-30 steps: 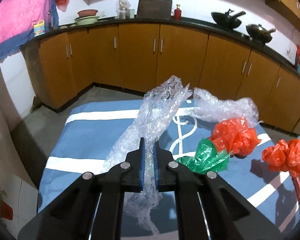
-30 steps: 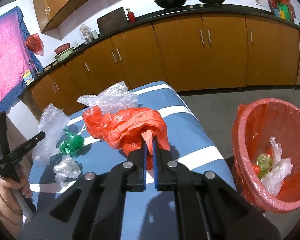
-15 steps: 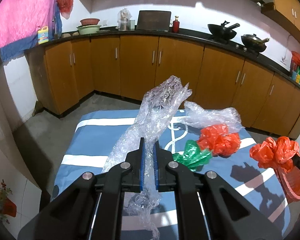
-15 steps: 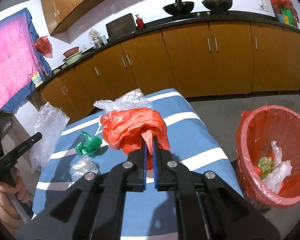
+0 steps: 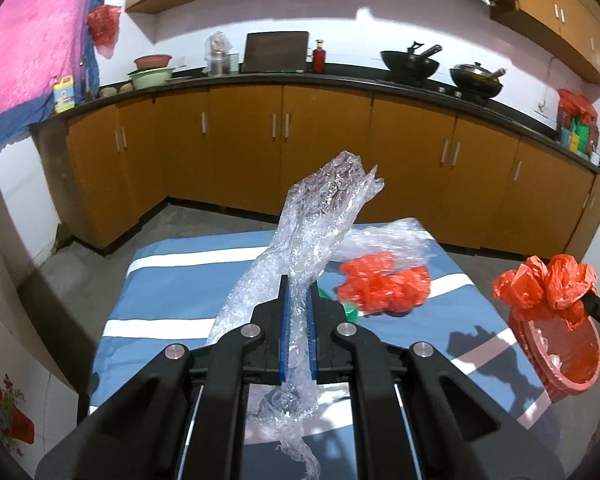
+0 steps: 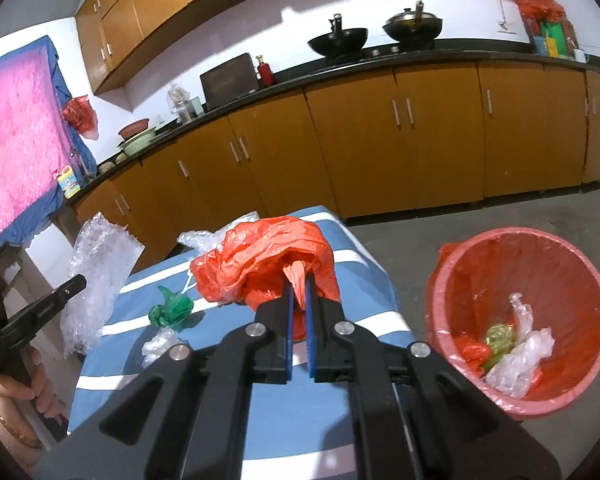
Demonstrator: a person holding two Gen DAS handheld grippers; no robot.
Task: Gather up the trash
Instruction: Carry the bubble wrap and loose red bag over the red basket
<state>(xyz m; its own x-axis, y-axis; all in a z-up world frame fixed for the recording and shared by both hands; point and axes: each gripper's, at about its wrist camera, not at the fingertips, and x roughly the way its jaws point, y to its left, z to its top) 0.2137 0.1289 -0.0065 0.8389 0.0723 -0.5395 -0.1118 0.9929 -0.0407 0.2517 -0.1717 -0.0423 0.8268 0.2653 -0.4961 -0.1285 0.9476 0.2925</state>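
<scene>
- At centre frame in the left wrist view, the left hand-held gripper [image 5: 298,312] clamps a crinkled clear bubble wrap [image 5: 320,216], lifted above the striped bench [image 5: 172,276], apparently for disposal.
- Centre of the right wrist view, the right hand-held gripper [image 6: 299,308] pinches a crumpled orange plastic bag [image 6: 260,268].
- Lower right, the lined red bin [image 6: 480,256] waits, already holding scraps.

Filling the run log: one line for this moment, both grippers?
left gripper: shut on clear bubble wrap | right gripper: shut on crumpled red plastic bag | both loads above blue striped table | red-lined bin: holds trash
</scene>
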